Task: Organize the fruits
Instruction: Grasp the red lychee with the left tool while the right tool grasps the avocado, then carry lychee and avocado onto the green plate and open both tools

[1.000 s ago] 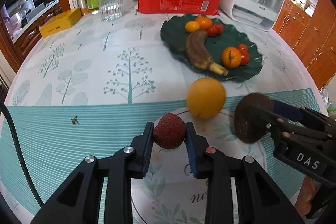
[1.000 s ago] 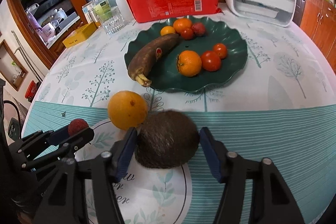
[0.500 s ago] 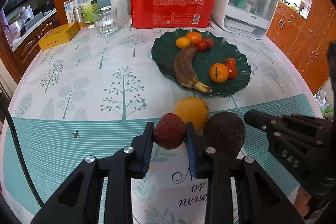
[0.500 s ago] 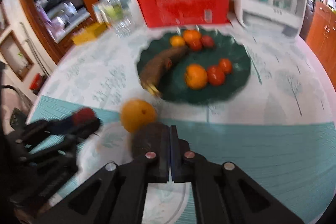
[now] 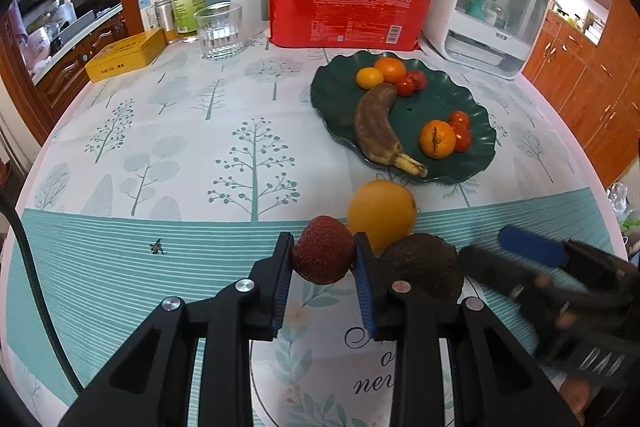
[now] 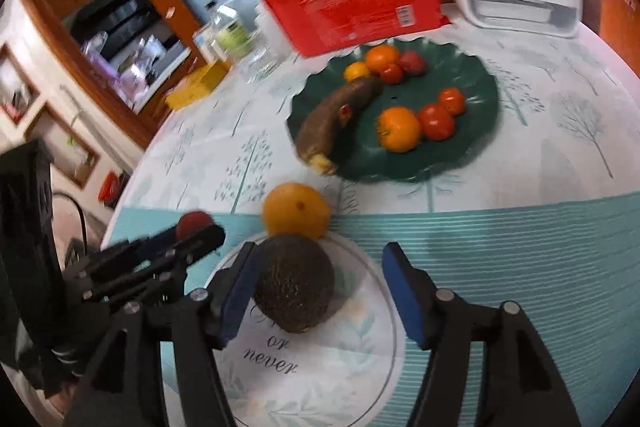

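My left gripper (image 5: 323, 261) is shut on a red lychee (image 5: 323, 254) and holds it above the table's near side; it also shows in the right wrist view (image 6: 195, 231). My right gripper (image 6: 320, 267) is open around a dark avocado (image 6: 295, 283) that lies on the tablecloth's printed circle; the left finger (image 6: 240, 283) is next to it. In the left wrist view the avocado (image 5: 424, 269) lies just right of the lychee. An orange (image 5: 381, 214) lies beyond both. A dark green plate (image 5: 336, 95) farther back holds a brown banana (image 5: 374, 125), tangerines and tomatoes.
At the table's back stand a red pack of paper cups (image 5: 348, 7), a white appliance (image 5: 488, 15), a glass (image 5: 218, 31), bottles (image 5: 187, 3) and a yellow tin (image 5: 126, 55). Wooden cabinets (image 5: 580, 83) stand to the right.
My right gripper was open around the avocado, then shut above it, and now it is open around it again. The avocado lies on the cloth. My left gripper has kept the lychee and risen.
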A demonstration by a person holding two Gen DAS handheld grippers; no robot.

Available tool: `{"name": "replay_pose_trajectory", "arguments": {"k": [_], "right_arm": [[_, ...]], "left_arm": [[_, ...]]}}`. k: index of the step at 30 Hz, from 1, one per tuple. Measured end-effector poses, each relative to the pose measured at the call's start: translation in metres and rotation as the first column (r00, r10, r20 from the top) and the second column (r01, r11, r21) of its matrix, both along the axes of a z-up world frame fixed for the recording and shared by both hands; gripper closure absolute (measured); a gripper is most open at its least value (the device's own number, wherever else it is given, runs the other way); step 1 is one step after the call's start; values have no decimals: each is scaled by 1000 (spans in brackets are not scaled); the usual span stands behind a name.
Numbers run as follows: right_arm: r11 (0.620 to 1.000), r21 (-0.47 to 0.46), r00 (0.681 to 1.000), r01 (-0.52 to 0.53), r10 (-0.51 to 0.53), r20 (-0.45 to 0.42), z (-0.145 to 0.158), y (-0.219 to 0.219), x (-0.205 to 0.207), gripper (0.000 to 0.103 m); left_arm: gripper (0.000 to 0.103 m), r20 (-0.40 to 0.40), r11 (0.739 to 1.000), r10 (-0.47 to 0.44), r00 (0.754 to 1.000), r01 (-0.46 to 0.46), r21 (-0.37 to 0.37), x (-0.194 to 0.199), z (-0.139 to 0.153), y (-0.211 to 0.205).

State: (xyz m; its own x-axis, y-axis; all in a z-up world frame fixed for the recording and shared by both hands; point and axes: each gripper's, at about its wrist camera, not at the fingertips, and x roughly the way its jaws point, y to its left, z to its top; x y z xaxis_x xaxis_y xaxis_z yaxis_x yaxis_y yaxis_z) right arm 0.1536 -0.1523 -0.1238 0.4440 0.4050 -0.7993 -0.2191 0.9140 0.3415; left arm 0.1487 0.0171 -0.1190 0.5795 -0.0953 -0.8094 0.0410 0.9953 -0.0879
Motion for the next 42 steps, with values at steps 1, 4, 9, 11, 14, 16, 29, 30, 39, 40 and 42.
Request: {"name": "replay_pose_trajectory", "arguments": {"k": [1,4,9,11,14,16,29,30,39,40,42], "right_arm": [[1000,-12,1000,-23,23,-9,-3,7,0,39],[997,-34,997,-66,65,-29,-10,20,0,39],[993,-65,995,-99,97,-36,-18,37,2,39],[990,-87,994,-107,105,-23,-18,42,2,39],[987,-121,994,-107,107,-12,-18,46,4,43],[984,-134,994,-113,114,-7,-17,48,4,44],[986,-162,994,-44,60,93,26,26,-3,45],[986,-162,993,-38,55,102,32,23,-1,45],[978,-200,980,54,-14,199,89,-6,50,45],[977,-204,978,61,-18,207,93,-8,56,45],[973,-217,973,83,-32,230,103,-10,70,45]], "left_arm": [[75,0,1000,8,1000,-8,-2,0,0,2],[75,2,1000,31,1000,-31,3,0,1,10],[75,3,997,73,997,-73,2,-2,2,27],[75,1,996,87,996,-87,0,-3,2,32],[75,-2,995,98,995,-98,0,-5,1,37],[75,-3,995,102,995,-102,1,-5,1,37],[75,38,999,42,998,-42,6,9,29,24],[75,50,1000,27,998,-28,10,14,36,21],[75,170,997,-80,982,81,0,78,103,1],[75,180,996,-90,980,91,-1,87,110,-1],[75,189,994,-110,976,113,-4,101,117,-5]]}}
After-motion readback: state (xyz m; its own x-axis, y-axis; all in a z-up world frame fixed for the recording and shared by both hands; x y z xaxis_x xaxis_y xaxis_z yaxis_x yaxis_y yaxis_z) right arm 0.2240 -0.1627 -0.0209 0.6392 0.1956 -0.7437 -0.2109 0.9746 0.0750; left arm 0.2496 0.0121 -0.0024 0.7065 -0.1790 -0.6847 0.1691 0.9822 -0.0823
